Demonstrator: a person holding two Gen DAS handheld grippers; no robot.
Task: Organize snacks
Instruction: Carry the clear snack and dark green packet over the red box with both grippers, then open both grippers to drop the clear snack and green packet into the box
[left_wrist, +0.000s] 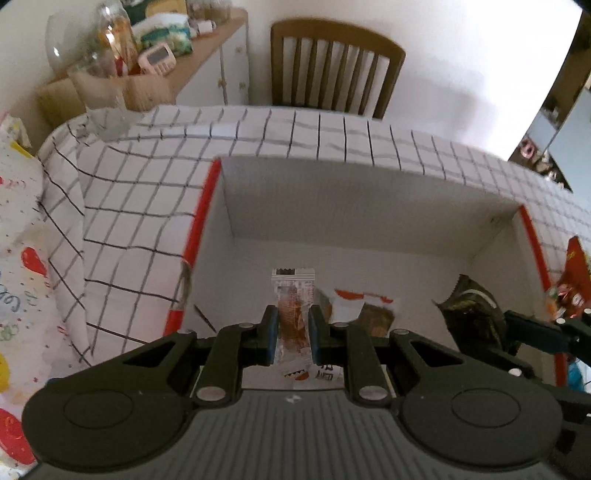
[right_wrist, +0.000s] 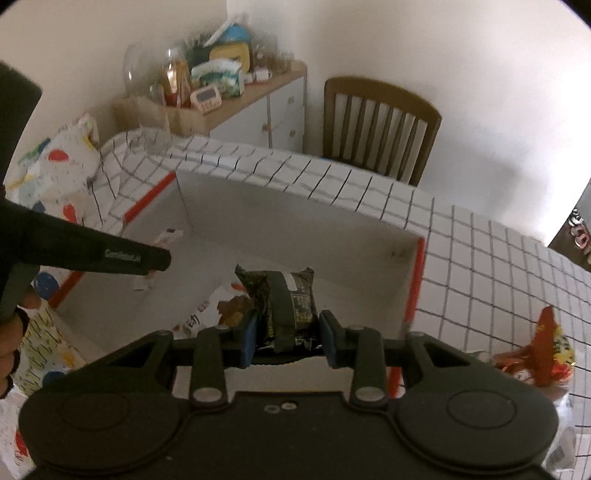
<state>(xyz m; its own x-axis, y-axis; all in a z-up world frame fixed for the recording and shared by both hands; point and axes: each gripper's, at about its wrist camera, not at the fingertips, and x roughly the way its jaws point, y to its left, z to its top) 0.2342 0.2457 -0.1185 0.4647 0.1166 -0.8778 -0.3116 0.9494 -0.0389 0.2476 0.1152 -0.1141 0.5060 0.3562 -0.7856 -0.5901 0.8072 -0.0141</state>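
A white box (left_wrist: 369, 206) with red edges was seen sitting on a table covered by a checked cloth (left_wrist: 122, 206). The left gripper (left_wrist: 292, 334) was held over the box, its blue-padded fingers (left_wrist: 272, 334) closed on a slim clear snack packet (left_wrist: 293, 314) with an orange-brown biscuit inside; the packet stood upright between the pads, its white crimped top pointing toward the box's far wall. Just right of it, a white and red snack bag (left_wrist: 364, 306) was lying on the box floor.

The right gripper (right_wrist: 287, 338) was also positioned over the box, clamped on a dark green snack pack (right_wrist: 286, 302) held by its lower part, the pack's upper end tilted toward the far wall. In the left wrist view the same dark pack (left_wrist: 471, 317) was seen at the right side of the box, above the floor. In the right wrist view the white and red bag (right_wrist: 218, 306) was partly hidden behind the dark pack, and the left gripper's black body (right_wrist: 110, 254) reached in from the left, with the slim packet's top (right_wrist: 168, 236) showing beyond it.

Outside the box on the right, a red snack bag (right_wrist: 543, 354) was lying on the checked cloth. A wooden chair (left_wrist: 332, 66) was standing behind the table, and a cluttered cabinet (left_wrist: 207, 55) was seen to its left against the wall. A patterned bag (left_wrist: 18, 236) was lying left of the table.
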